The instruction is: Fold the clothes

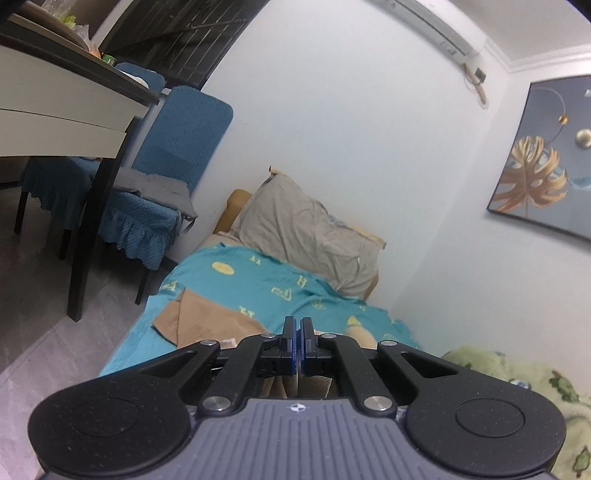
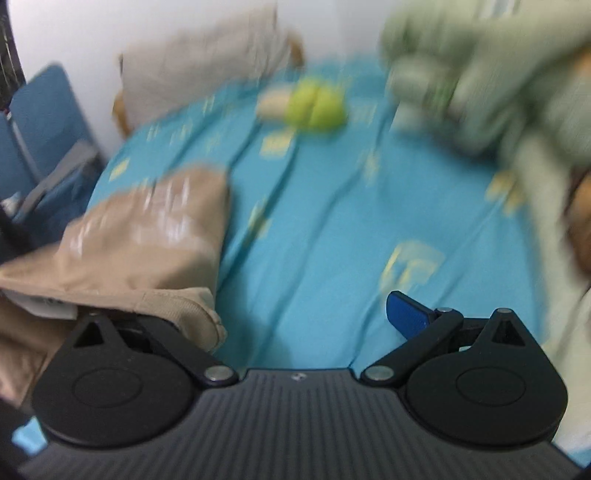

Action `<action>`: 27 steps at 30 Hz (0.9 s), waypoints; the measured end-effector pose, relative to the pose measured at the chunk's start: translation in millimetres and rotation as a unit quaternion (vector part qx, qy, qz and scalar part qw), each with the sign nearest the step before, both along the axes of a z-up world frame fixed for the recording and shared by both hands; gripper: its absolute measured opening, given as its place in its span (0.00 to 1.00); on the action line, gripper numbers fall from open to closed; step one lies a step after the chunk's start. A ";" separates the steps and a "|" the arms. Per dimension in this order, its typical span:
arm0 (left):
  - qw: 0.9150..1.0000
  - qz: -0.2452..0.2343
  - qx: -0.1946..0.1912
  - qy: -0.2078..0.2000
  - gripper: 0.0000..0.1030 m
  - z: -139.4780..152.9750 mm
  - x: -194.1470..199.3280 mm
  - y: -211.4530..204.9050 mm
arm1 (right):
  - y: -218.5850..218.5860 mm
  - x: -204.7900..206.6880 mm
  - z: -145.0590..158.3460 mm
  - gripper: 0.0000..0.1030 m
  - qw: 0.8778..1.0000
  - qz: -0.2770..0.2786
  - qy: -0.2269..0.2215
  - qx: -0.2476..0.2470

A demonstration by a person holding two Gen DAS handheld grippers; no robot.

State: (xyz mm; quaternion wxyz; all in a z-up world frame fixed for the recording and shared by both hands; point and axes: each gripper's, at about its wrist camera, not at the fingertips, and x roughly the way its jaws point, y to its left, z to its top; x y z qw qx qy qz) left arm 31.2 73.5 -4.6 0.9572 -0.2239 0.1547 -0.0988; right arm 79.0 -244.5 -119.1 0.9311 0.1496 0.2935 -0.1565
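On the bed: tan garment [image 1: 207,317], lying on the teal sheet [image 1: 258,280] toward the sheet's left side as both cameras see it.
Garment look: plain tan cloth, flat in part, with a stitched hem [image 2: 184,314] and a white label [image 2: 44,306] showing in the right wrist view; that view is blurred, so finer detail cannot be told.
Garment axis: in the right wrist view its long axis runs from the near left corner up toward the pillow [image 2: 199,62]; which end is top or bottom cannot be told.
Left gripper [image 1: 298,332]: blue pads pressed together, tan cloth showing just beneath them; whether cloth is pinched between them cannot be told.
Right gripper [image 2: 295,306]: fingers spread wide over the sheet; the left finger is hidden under the tan hem, the right blue pad [image 2: 406,314] is bare and holds nothing.
Sheet: teal with pale yellow prints, creased lengthwise.
On the sheet, farther off: a yellow-green object [image 2: 314,105], too blurred to name.
Bed head: grey-beige pillow against a white wall [image 1: 351,110].
Bed's right side: pale green blanket [image 1: 535,387].
Room: blue-covered chairs [image 1: 177,147] and a dark-legged table [image 1: 74,103] left of the bed, grey floor [image 1: 37,295], framed leaf picture [image 1: 546,155], air conditioner [image 1: 432,29] high on the wall.
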 end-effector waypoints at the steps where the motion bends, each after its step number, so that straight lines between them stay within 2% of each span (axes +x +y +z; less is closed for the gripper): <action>1: 1.000 -0.002 0.002 0.005 0.02 -0.7 0.3 -1.6 | -2.7 -4.0 5.2 0.99 1.000 -0.011 -0.015 -0.011; 4: 1.000 -0.005 0.021 0.017 0.02 -4.4 0.7 -9.1 | -17.3 -9.9 12.1 0.99 0.999 -0.033 -0.035 -0.009; 8: 0.995 0.000 0.092 0.037 0.02 -14.0 4.2 -26.5 | -29.1 -1.1 0.3 0.99 0.999 -0.034 0.003 0.034; 11: 0.989 -0.004 0.135 0.065 0.02 -25.0 10.1 -36.2 | -27.3 -1.2 -5.1 0.99 0.998 -0.035 0.020 0.040; 15: 0.975 -0.001 0.197 0.101 0.02 -41.4 13.8 -45.3 | -23.5 -2.6 -5.3 0.99 0.999 -0.025 0.015 0.046; 20: 0.964 0.000 0.216 0.155 0.03 -59.9 20.8 -42.2 | -23.3 -2.4 -1.4 0.99 0.999 -0.011 0.008 0.047; 25: 0.959 -0.016 0.231 0.164 0.05 -62.2 15.5 -44.8 | -23.8 -2.6 3.1 0.99 0.998 0.005 -0.002 0.056; 27: 0.958 -0.020 0.235 0.164 0.10 -61.2 11.3 -46.3 | -21.8 -2.7 5.7 0.99 0.998 0.012 -0.008 0.053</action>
